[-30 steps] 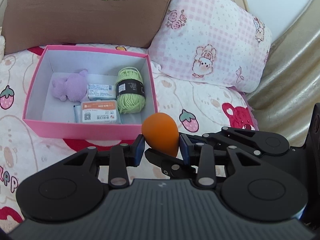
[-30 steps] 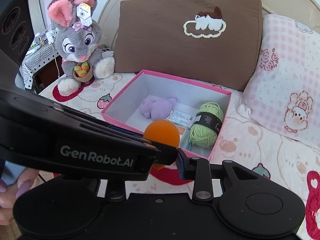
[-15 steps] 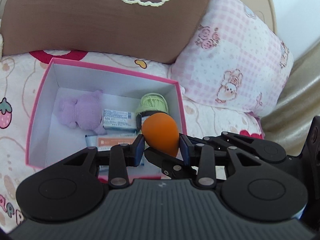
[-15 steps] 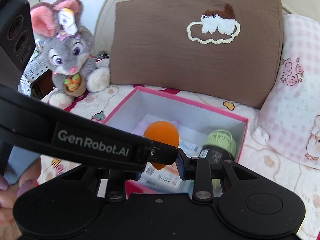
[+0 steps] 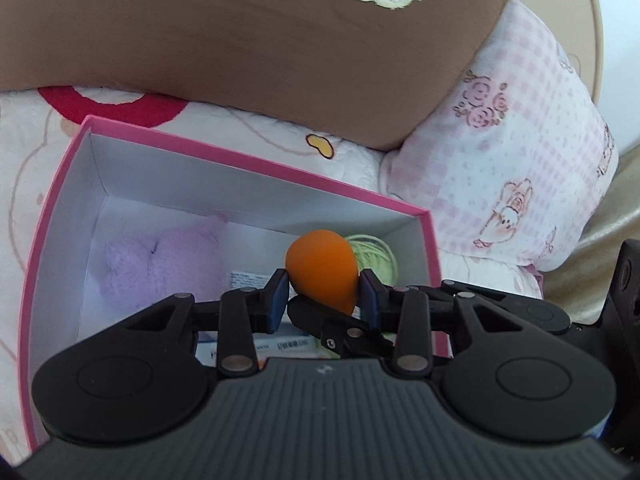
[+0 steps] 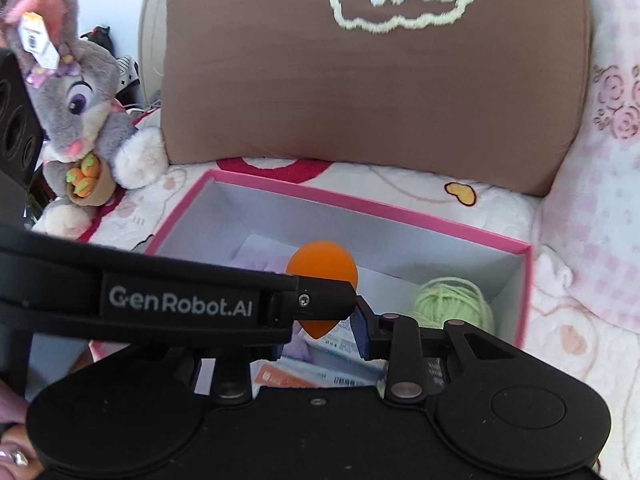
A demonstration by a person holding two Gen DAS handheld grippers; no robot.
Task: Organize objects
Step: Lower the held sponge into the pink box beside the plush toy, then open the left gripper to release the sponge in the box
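Note:
An orange egg-shaped sponge [image 5: 322,267] is held over the open pink box [image 5: 52,216]. My left gripper [image 5: 323,300] is shut on it, blue pads on both sides. In the right wrist view the same sponge [image 6: 322,265] sits between my right gripper's [image 6: 320,328] pads too, with the left gripper's arm crossing in front. The box [image 6: 420,224] holds a purple plush [image 5: 160,260], green yarn [image 6: 452,306] and small packets [image 6: 336,344].
A brown cushion [image 6: 360,80] leans behind the box. A pink checked pillow [image 5: 520,160] lies to the right. A grey bunny plush [image 6: 76,120] sits at the left. The box rests on a printed bedspread [image 5: 240,128].
Both grippers have carried the orange sponge forward from the box's near edge to above its inside. The box and cushion look closer.

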